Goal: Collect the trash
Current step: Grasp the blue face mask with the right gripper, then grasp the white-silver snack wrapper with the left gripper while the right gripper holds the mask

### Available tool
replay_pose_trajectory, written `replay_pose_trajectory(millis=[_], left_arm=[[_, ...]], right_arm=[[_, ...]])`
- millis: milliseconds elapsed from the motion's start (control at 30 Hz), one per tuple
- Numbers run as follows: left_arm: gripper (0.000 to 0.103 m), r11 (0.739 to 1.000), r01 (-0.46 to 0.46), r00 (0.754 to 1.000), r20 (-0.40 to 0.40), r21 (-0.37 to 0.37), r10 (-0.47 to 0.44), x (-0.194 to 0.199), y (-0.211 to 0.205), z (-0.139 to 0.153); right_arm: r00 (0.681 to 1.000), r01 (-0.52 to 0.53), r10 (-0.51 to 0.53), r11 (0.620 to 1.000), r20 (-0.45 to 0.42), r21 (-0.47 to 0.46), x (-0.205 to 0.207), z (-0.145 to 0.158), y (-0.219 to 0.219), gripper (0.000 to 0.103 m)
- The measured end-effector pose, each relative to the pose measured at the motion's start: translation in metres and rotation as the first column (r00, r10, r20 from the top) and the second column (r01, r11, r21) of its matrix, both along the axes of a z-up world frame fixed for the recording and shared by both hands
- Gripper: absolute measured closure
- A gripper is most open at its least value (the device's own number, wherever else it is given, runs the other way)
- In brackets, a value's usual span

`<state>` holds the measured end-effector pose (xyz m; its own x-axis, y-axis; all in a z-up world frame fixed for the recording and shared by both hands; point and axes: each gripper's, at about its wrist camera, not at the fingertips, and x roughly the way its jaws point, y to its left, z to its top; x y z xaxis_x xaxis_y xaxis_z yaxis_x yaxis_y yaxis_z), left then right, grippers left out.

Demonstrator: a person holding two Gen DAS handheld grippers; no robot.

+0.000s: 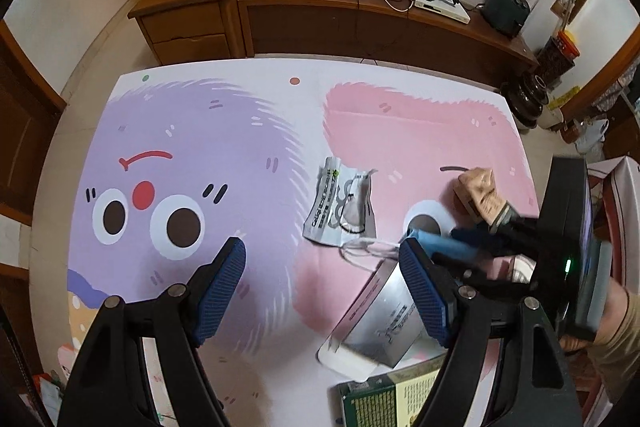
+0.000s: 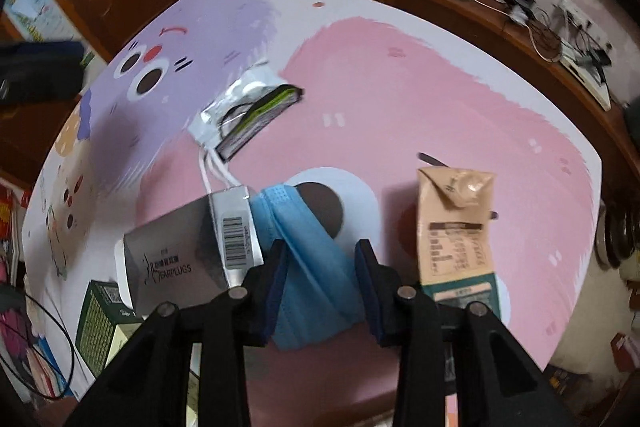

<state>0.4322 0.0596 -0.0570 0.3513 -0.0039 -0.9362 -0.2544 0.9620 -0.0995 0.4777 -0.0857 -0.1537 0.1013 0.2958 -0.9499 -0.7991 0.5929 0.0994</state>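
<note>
**Reviewer:** Right wrist view had your right gripper (image 2: 322,287) low in the middle of the frame, its jaws closed partway onto the crumpled blue paper face mask (image 2: 308,267). Your grip sat on the bunched middle only. The mask's white ear loops (image 2: 216,171) trailed up-left past the silver cardboard earplug box (image 2: 188,251), which touched the mask's left edge. I judged those loops could snag the box and drag it as you lifted.

**Operator:** And the carton?

**Reviewer:** You had the beige folded drink carton (image 2: 456,227) standing just right of your right finger. A sideways swing could have tipped it. The torn silver foil sachet (image 2: 248,107) lay farther up-left, apart from everything.

**Operator:** My other hand?

**Reviewer:** Left wrist view showed your left gripper (image 1: 320,291) wide open and holding nothing, with the earplug box (image 1: 376,323) touching its right finger from behind. You risked bumping grippers there, since both crowded the lower right. The green printed box (image 1: 384,399) sat at the bottom edge. Your open room was the purple monster side of the printed table cover (image 1: 192,131), upper left; the table's far edge ran along the top.
</note>
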Motion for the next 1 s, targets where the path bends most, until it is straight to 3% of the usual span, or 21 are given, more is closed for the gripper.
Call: replay_pose_trajectory(millis=[67,200,467,667,1000], left_arm=[[0.025,1.000,-0.007,1.000,0.006,-0.011,0.008,0.003,0.001,-0.001],[0.025,0.999,-0.018,1.000,0.018,-0.026,0.019,0.005,0.003,-0.004],[0.025,0.994,-0.070,0.996,0.055,-0.082,0.074,0.004,0.012,-0.008],[0.025,0.990,-0.094,0.992,0.070,-0.106,0.102,0.009,0.011,-0.012],[0.025,0.991,-0.080,0.996,0.038,-0.111,0.084,0.023,-0.002,-0.032]], right_arm=[[1.000,-0.028,0.028,1.000,0.002,-0.004,-0.006,-0.002,0.003,0.090],[0.999,-0.037,0.037,0.999,0.031,0.028,-0.016,0.005,0.002,0.098],[0.990,0.107,-0.121,0.980,0.077,0.169,-0.014,0.039,-0.023,0.098],[0.964,0.160,-0.207,0.953,0.167,0.256,-0.012,0.064,-0.036,0.098],[0.964,0.190,-0.245,0.906,0.103,0.378,-0.028,0.088,-0.062,0.098]])
